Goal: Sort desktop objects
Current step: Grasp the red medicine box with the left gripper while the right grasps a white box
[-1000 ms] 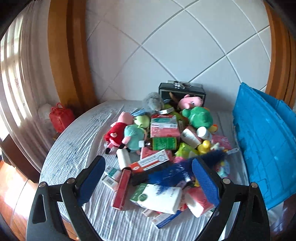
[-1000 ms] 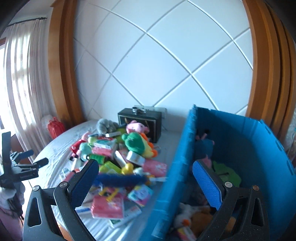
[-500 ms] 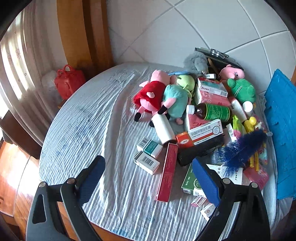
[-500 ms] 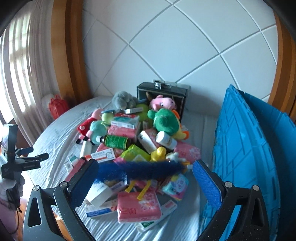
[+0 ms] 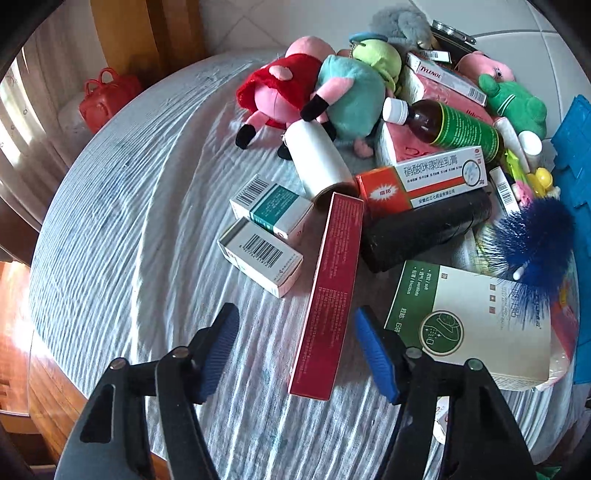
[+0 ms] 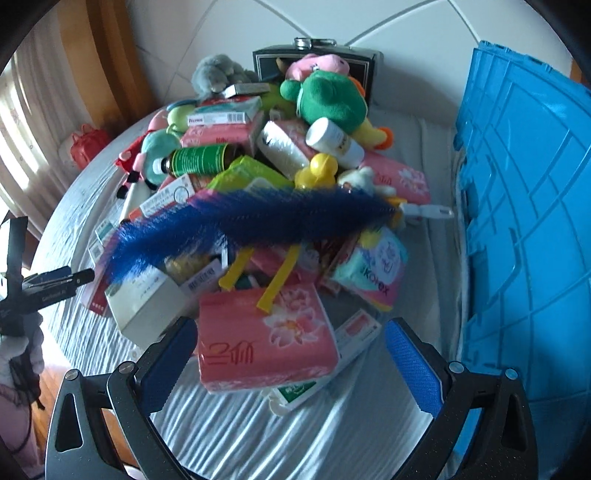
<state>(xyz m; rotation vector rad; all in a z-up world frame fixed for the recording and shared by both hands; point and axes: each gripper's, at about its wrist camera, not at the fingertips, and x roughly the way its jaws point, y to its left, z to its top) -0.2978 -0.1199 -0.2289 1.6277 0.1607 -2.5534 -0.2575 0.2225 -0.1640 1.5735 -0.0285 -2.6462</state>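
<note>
Brush (image 6: 251, 221) sprawls across boxes, beside blue crate (image 6: 524, 206).

red bag (image 5: 105, 98): upper left, off the table
curtain (image 6: 22, 122): left edge
wall tiles (image 6: 406, 33): top, white

Surface (image 5: 122, 229) wearing crinkled, ribbed white cloth, matt. Long red box (image 5: 328, 291) showing glossy cardboard, catching light. Brown bottle (image 5: 439, 127) looking glossy, with smooth white plastic cap. Pig toys (image 5: 280, 88) showing soft plush fabric. Blue brush (image 6: 243, 221) bristling with fuzzy fibres. Pink tissue pack (image 6: 266, 339) gleaming in shiny plastic film. Blue crate (image 6: 524, 206) looking hard, ribbed plastic. Gripper pads (image 5: 218, 347) showing textured blue rubber.
</note>
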